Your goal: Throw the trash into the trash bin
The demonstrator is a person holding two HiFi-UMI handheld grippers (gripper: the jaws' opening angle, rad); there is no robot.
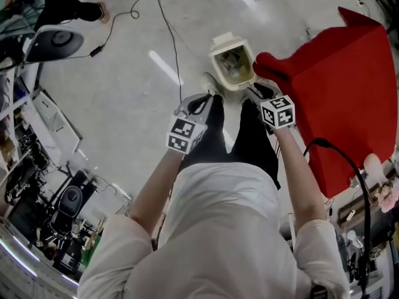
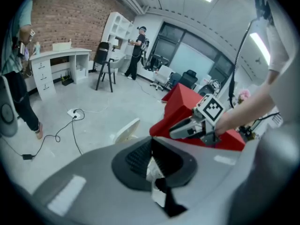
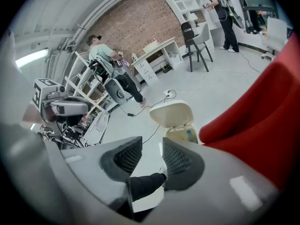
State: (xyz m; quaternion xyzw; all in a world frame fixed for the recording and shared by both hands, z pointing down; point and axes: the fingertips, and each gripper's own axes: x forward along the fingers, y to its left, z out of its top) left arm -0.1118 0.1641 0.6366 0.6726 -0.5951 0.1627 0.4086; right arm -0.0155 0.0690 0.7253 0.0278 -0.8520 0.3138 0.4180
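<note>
Jaws: left gripper (image 1: 201, 102) clenched empty, right gripper (image 1: 258, 92) parted empty, near the lid-up trash bin (image 1: 216, 66). Drop looks done; next, hunt for remaining litter.

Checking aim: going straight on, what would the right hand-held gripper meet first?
Probably the open trash bin, which sits just beyond the parted, empty jaws of the right hand-held gripper; depth is unclear.

A red sofa (image 1: 349, 92) and a black cable (image 1: 166, 27) lie on the pale floor (image 1: 124, 86).
</note>
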